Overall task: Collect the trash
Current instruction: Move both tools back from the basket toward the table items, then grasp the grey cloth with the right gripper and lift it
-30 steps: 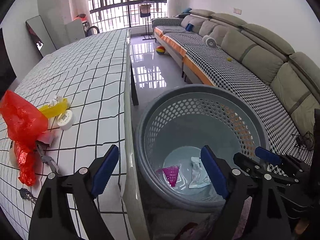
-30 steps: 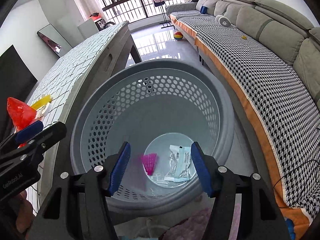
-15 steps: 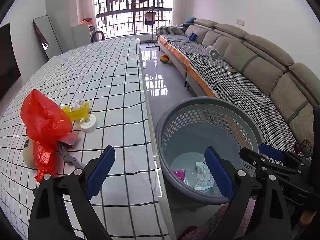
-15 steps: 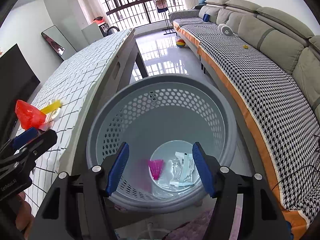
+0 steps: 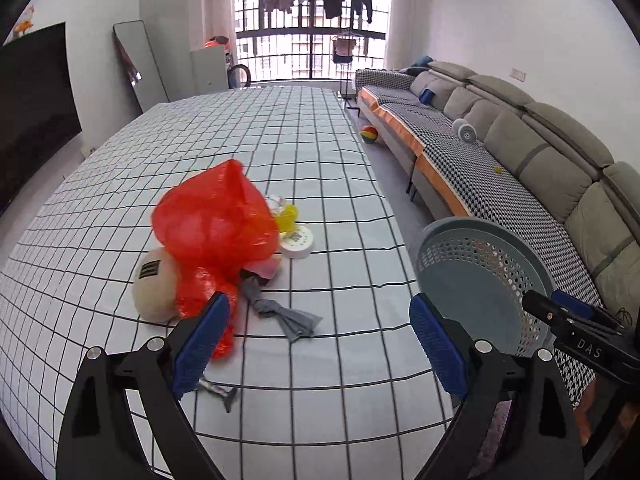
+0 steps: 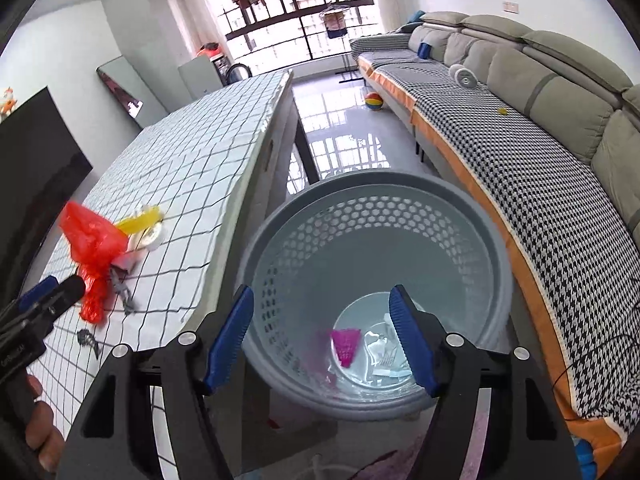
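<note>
Trash (image 5: 216,228) on table just beyond gaping, empty left hand-held gripper (image 5: 316,344).

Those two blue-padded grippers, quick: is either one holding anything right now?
Left gripper: open, empty, above the checked tablecloth near the red plastic bag.
Right gripper: open, empty, over the grey perforated plastic basket.
</note>
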Motion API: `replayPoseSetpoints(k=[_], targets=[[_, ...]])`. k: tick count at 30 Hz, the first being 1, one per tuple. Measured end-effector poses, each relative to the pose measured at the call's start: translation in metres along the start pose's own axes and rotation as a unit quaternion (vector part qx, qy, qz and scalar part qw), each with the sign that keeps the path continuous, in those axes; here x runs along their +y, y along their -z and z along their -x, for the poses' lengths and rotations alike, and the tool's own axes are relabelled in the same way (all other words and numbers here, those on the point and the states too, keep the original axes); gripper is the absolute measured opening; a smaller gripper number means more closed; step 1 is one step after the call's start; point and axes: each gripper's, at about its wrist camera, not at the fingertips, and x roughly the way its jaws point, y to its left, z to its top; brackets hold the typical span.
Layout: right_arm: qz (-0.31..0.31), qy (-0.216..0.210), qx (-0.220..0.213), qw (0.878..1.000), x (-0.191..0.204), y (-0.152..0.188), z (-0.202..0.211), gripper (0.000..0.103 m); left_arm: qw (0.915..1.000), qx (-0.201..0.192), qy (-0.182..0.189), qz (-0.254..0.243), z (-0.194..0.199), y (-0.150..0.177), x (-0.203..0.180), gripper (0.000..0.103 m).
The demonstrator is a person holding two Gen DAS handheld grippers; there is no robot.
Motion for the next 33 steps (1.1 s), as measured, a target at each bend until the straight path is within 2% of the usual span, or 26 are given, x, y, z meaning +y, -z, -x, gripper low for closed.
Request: replayPoseSetpoints(k=[10, 23, 33], targets=[[0.049, -0.030, 0.006, 0.998, 0.062, 0.002, -0.010, 0.067, 0.9980, -0.004, -0.046, 0.042, 0.017, 0.016, 0.069, 0.090], [0.124, -0.068, 0.041, 0.989, 0.153, 0.024, -0.037, 0.067, 0.9921, 0.008, -0.092, 0.085, 0.020, 0.045, 0.146, 0.090], [0.161, -0.068, 0.048, 0.983, 0.190, 0.029, -0.050, 0.067, 0.9860, 0.028, -0.120, 0.112, 0.014, 0.063, 0.190, 0.090]])
